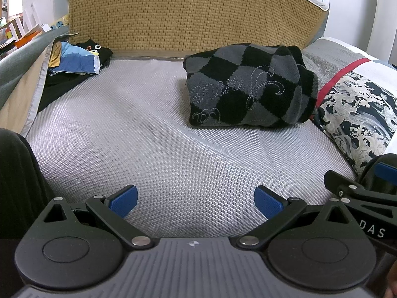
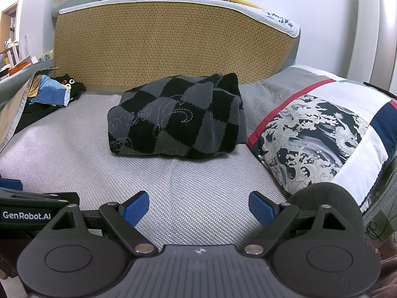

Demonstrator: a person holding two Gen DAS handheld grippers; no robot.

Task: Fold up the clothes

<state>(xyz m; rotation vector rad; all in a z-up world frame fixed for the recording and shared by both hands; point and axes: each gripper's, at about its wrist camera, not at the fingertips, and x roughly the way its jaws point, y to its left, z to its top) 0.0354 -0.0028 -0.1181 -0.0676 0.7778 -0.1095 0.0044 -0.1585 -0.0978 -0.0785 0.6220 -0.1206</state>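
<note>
A black and grey checkered knit garment (image 1: 250,87) (image 2: 176,116) lies folded in a thick bundle on the grey woven mat (image 1: 148,144) (image 2: 74,149), toward the back right. My left gripper (image 1: 196,202) is open, low over the mat's near part, well short of the garment, with nothing between its blue pads. My right gripper (image 2: 198,208) is open too, empty, over the near mat beside the left one. Each gripper shows at the other view's edge.
A heap of other clothes (image 1: 74,59) (image 2: 49,92), blue and black, lies at the back left corner. A woven tan headboard (image 1: 186,17) (image 2: 161,42) stands behind. A printed pillow (image 1: 359,114) (image 2: 322,134) lies on the right. Dark-clothed leg (image 1: 17,181) at left.
</note>
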